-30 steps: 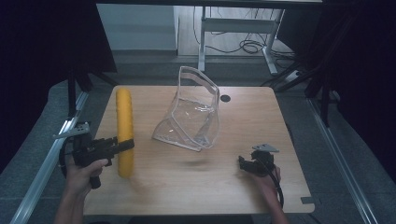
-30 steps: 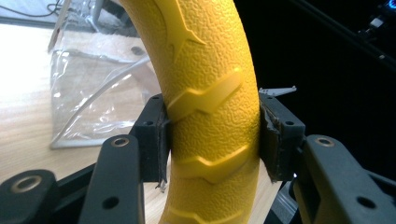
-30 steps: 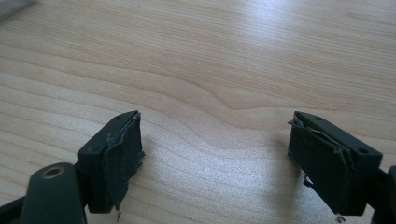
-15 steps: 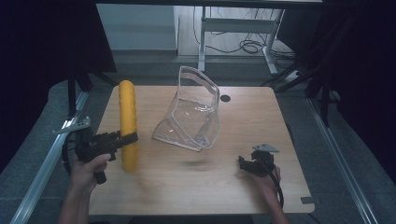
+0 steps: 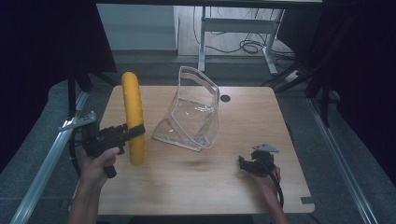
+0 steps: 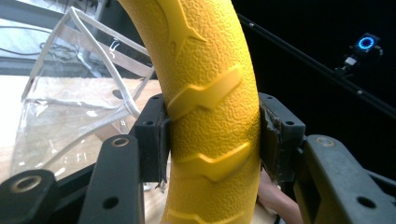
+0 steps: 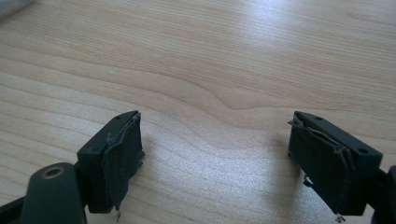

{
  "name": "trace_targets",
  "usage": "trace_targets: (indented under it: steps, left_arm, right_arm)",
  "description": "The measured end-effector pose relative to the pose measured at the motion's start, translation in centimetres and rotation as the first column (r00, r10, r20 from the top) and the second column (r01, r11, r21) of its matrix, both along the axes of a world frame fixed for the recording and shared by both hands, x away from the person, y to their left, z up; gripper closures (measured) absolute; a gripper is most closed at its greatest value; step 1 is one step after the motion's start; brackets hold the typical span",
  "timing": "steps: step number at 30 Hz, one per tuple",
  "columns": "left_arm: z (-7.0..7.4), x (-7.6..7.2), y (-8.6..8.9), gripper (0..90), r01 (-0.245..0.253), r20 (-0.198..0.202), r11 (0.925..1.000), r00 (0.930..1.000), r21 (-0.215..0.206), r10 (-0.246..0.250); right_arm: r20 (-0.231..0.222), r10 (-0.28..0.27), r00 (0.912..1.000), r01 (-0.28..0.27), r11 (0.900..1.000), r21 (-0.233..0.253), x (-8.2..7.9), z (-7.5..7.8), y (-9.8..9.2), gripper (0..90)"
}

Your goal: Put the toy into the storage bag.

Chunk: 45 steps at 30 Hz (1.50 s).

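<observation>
Left claw (image 5: 135,132): we see its two jaws pinching the yellow ring (image 5: 132,116) from both sides; in the left gripper view (image 6: 212,135) the pads press flat against the ring's (image 6: 210,107) pebbled, ridged surface.
Left hand (image 5: 98,165): we find it wrapped around the grip at the counter's left edge.
Yellow ring: we see it standing on edge at the left of the counter (image 5: 205,186); whether its lower end touches the wood we cannot tell.
Clear bag (image 5: 191,114): it stands open near the middle of the counter, just to the right of the ring and apart from it; we also see it behind the ring in the left gripper view (image 6: 74,102).
Right claw (image 5: 243,164): we see it low over the counter's right front part; in the right gripper view (image 7: 215,154) its jaws stand spread wide with bare wood (image 7: 210,60) between them.
Right hand (image 5: 266,179): we see it behind the claw, near the front edge.
</observation>
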State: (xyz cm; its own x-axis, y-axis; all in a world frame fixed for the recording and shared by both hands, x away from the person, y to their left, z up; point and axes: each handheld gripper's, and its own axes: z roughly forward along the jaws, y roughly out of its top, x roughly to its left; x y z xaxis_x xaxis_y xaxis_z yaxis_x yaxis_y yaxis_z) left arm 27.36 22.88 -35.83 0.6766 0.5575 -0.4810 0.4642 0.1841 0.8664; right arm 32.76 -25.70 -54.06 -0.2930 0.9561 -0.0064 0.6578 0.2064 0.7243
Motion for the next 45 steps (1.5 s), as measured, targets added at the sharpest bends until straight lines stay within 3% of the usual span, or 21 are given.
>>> trace_targets:
  steps: [7,11,19,31,45]
  left_arm:
    - [0.4,0.5,-1.0,50.6,0.005,0.010,0.9999,0.9999,-0.014,-0.005]
    - [0.7,0.8,-1.4,50.6,-0.019,0.018,0.9991,0.9996,-0.039,0.020]
    - [1.9,0.8,-2.8,50.6,-0.066,0.076,0.9975,0.9948,-0.024,0.068]
    - [2.8,1.3,-4.6,50.6,-0.063,0.107,0.9964,0.9919,-0.057,0.069]
    - [5.0,1.3,-6.3,50.6,-0.068,0.167,0.9968,0.9832,-0.042,0.074]
  right_arm:
    - [-0.002,-0.001,1.0000,0.001,1.000,0.002,0.0,0.0,0.0,17.6]
    - [-0.002,-0.002,1.0000,0.002,1.000,0.003,0.0,0.0,0.0,17.6]
    - [-0.002,-0.002,1.0000,0.002,1.000,0.003,0.0,0.0,0.0,17.6]
    - [-0.001,0.000,1.0000,0.000,1.000,0.000,0.0,0.0,0.0,17.6]
    - [0.002,0.001,1.0000,-0.001,1.000,0.001,0.0,0.0,0.0,17.6]
